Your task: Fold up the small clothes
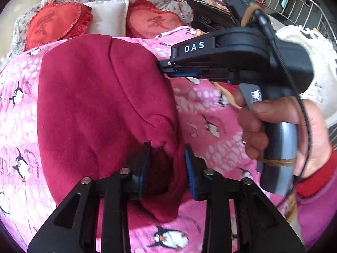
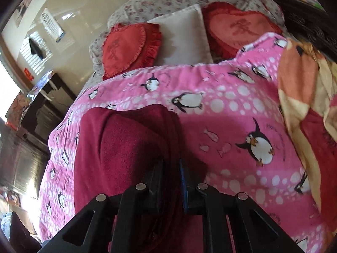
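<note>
A dark red fleece garment [image 1: 101, 105] lies folded on a pink penguin-print blanket [image 1: 16, 113]. My left gripper [image 1: 167, 164] is shut on the garment's near right corner, with bunched cloth between its blue pads. My right gripper [image 1: 164, 67] comes in from the right, held by a hand, and is shut on the garment's far right edge. In the right wrist view the garment [image 2: 130, 147] runs under my right gripper [image 2: 171, 181], whose jaws stand close together with red cloth between them.
Two red heart-shaped cushions [image 1: 54, 25] and a white pillow [image 1: 109, 14] lie at the head of the bed. An orange and cream blanket [image 2: 305, 105] is bunched at the right. Dark furniture [image 2: 42, 109] stands left of the bed.
</note>
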Available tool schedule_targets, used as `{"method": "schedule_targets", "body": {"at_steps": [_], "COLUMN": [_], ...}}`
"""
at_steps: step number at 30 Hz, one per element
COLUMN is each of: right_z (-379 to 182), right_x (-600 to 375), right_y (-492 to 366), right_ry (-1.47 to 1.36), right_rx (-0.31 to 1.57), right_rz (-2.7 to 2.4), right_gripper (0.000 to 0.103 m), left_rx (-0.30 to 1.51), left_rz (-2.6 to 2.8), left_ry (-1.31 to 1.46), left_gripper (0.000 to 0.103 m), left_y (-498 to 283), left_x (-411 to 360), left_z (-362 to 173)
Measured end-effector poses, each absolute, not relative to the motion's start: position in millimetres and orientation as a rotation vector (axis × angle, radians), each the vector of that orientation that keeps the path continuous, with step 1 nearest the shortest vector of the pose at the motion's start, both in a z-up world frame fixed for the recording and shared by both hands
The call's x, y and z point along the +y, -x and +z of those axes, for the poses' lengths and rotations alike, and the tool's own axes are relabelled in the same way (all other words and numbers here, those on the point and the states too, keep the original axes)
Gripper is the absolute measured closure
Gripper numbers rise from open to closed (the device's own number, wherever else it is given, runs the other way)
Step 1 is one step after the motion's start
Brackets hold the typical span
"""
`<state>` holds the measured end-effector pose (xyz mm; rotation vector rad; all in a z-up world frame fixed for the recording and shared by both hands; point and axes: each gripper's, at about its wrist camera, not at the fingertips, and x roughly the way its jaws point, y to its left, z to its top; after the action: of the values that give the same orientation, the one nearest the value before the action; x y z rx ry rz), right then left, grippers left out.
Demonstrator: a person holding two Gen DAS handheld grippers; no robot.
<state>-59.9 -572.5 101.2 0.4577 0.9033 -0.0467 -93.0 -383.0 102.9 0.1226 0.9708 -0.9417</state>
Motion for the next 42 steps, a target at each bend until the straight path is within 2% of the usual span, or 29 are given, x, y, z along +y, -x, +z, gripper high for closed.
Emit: {"method": "schedule_targets", "body": {"at_steps": [1,3,6,9,13,19,23,27,31,37,42], "right_z": [102.2,112.0,137.5,155.4,152.7,88.5,63.8,83.7,115.0,132.1,120.9], "right_x": [-577.4,-579.3,-567.7,-543.8,-494.8,-467.6,-489.0,-495.2,-498.5,-488.6,-491.3], "right_y": [63.9,76.0,92.1,112.5,118.0,134.3,152.9,162.3,164.3,125.0,90.4], "right_ry": [-0.487,-0.466,-0.421,-0.397,-0.321,-0.149,-0.273,-0.295,-0.313,-0.300,-0.262], "right_rx": [0.882,0.846,0.797,0.758,0.788,0.970,0.980,0.943,0.816,0.765,0.788], "right_rz": [-0.043,-0.077,-0.048,0.049,0.187,0.062,0.045,0.048,0.026,0.043,-0.001], "right_gripper": [0.074,0.065,0.065,0.065,0.065,0.065,0.065,0.065,0.063,0.063,0.063], "left_rx": [0.975,0.951,0.851,0.804,0.884,1.005,1.025,0.959,0.881,0.892,0.926], "left_rz": [-0.965,-1.001,-1.008,-0.900,-0.776,-0.728,-0.709,-0.682,-0.648,-0.615,-0.601], "left_ry": [-0.108,-0.089,-0.089,-0.158,-0.157,-0.184,-0.166,-0.123,-0.106,-0.155,-0.172], "left_gripper": [0.062,0.046,0.034,0.034,0.034,0.034,0.034,0.034,0.034,0.034,0.034], "left_y": [92.1,98.9,112.2,108.9,95.0,92.4,96.4,99.4,97.6,86.4,78.2], "left_x": [-376.1,-358.8,-323.9,-303.1,-294.4,-294.7,-287.6,-274.0,-272.4,-297.3,-310.6], "left_z": [110.7,129.2,148.2,146.8,121.1,70.7,57.6,79.6,99.9,90.4,76.5]}}
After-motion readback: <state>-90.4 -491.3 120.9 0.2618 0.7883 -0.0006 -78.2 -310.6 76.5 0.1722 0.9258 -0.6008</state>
